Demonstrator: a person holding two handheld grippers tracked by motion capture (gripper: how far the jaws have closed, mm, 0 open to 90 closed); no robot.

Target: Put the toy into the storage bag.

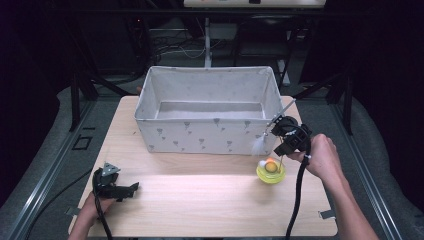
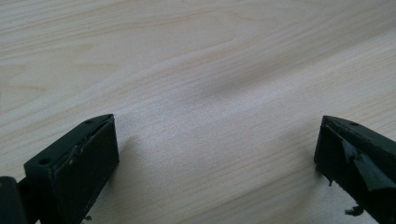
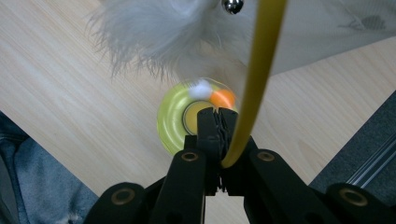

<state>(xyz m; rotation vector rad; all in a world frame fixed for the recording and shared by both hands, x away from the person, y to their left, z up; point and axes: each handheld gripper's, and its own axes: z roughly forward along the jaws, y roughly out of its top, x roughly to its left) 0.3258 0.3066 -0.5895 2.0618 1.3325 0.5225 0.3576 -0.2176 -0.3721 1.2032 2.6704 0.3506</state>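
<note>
A wooden table (image 1: 200, 200) carries a white fabric box (image 1: 207, 107) with a small grey pattern, which stands at the far side with its top open. Near the box's right front corner, a round yellow toy base (image 1: 270, 172) sits on the table, with an orange ball (image 1: 270, 166) and a small white ball on it.

The right gripper (image 1: 280, 140) is held above this base, just in front of the box corner. Its jaws are pressed together on a thin yellow rod (image 3: 254, 88). In the right gripper view the rod rises from between the jaws, and a white feather tuft (image 3: 154, 35) with a small silver bell (image 3: 232, 5) hangs over the base. In the high view the feather (image 1: 258, 145) hangs beside the box wall.

The left gripper (image 1: 127, 190) rests low at the near left part of the table, well apart from the toy. Its jaws stand wide apart, with bare wood between them.
</note>
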